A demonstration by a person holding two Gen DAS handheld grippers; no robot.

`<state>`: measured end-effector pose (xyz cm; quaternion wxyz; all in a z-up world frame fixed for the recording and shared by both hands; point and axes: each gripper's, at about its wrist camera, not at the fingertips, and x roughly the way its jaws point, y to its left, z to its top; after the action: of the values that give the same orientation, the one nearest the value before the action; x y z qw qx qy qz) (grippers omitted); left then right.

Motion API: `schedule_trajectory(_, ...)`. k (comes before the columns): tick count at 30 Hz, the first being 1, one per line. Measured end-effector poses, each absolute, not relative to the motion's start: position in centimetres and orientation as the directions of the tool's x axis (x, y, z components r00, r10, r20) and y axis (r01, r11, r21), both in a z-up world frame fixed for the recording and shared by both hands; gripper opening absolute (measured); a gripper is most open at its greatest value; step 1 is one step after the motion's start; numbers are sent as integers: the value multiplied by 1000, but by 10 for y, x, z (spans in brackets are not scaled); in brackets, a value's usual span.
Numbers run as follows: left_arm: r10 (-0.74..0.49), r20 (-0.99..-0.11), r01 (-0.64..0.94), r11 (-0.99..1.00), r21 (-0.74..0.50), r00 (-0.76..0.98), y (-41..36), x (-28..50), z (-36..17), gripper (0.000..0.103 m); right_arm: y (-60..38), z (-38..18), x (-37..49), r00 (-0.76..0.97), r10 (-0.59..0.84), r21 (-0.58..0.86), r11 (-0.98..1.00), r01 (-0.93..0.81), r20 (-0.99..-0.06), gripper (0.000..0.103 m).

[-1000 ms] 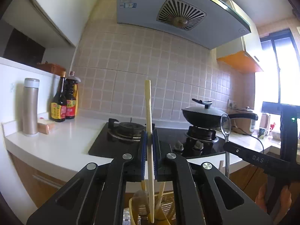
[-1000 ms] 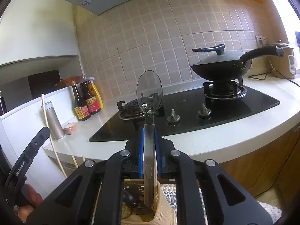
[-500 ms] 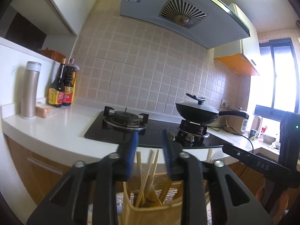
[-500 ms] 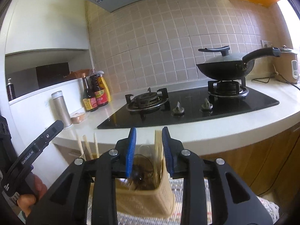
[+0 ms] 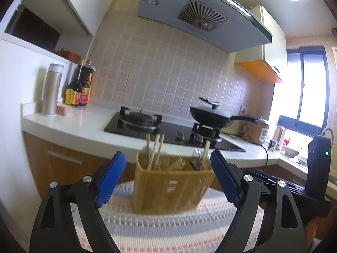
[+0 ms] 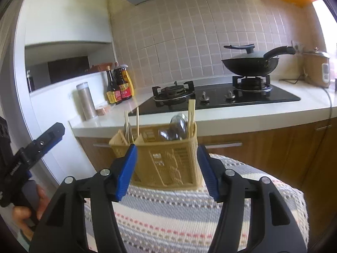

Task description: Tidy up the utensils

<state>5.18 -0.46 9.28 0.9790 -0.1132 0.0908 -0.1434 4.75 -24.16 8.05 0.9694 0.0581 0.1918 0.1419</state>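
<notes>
A tan plastic utensil basket (image 5: 171, 186) (image 6: 166, 164) stands on a striped cloth. Wooden chopsticks (image 5: 154, 149) (image 6: 137, 122) stick up from its left part. A metal spoon (image 6: 178, 125) (image 5: 197, 156) and another chopstick (image 6: 191, 111) stand in its right part. My left gripper (image 5: 168, 179) is pulled back from the basket, its jaws opening wide with nothing between the blue pads. My right gripper (image 6: 166, 172) also sits back from the basket, jaws opening and holding nothing. The basket shows through both gaps, farther off.
The striped cloth (image 6: 189, 217) (image 5: 168, 227) covers the surface under the basket. Behind runs a white counter (image 6: 231, 116) with a gas hob (image 6: 221, 97), a black wok (image 6: 250, 62), sauce bottles (image 6: 118, 86) and a steel flask (image 6: 85, 101). A hand (image 6: 25, 213) holds the left gripper.
The left gripper let go of a chopstick and the right let go of the spoon, both now standing in the basket. Both grippers opened and drew back from it.
</notes>
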Motion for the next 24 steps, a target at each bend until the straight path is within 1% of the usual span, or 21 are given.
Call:
schedule_trajectory(3,-279,-152,236,940,-247,948,-6,37,85,85,-240,71,31,893,271,158,961,-228,-359,56)
schedule_trajectory(5,-261,-151,219,943,-251,953,-7,30,79,86,-239,65,23,907,234,132,971,-200,-351,59)
schedule_trajectory(6,-238,-145,199,950,-242,960,-8,26,76,86,-238,62,20,915,212,113,976,-184,-343,63)
schedule_trajectory(7,-220,-140,184,955,-233,965,-10,24,73,87,-238,60,17,924,190,96,981,-167,-332,65)
schedule_trajectory(9,-176,-134,141,962,-233,975,-14,21,64,89,-237,55,10,948,124,54,992,-113,-294,74)
schedule_trajectory(12,-90,-133,58,971,-231,987,-22,22,47,89,-239,45,1,976,29,16,1000,-26,-217,81)
schedule_trajectory(16,-7,-153,-21,984,-177,988,-36,29,29,89,-242,41,8,980,-10,6,1000,12,-197,83)
schedule_trajectory(18,32,-139,-50,990,-133,990,-40,28,28,90,-243,42,10,982,-4,5,1000,6,-187,83)
schedule_trajectory(19,53,-128,-68,991,-117,990,-42,27,26,92,-243,42,10,984,-11,2,1000,12,-177,83)
schedule_trajectory(20,65,-128,-80,990,-114,990,-42,27,25,93,-242,41,9,985,-16,1,1000,17,-169,84)
schedule_trajectory(22,68,-159,-91,986,-143,985,-38,27,19,93,-240,36,7,987,-19,-12,1000,17,-160,86)
schedule_trajectory(24,91,-158,-110,987,-116,983,-40,25,17,93,-236,33,6,987,-16,-43,999,10,-160,86)
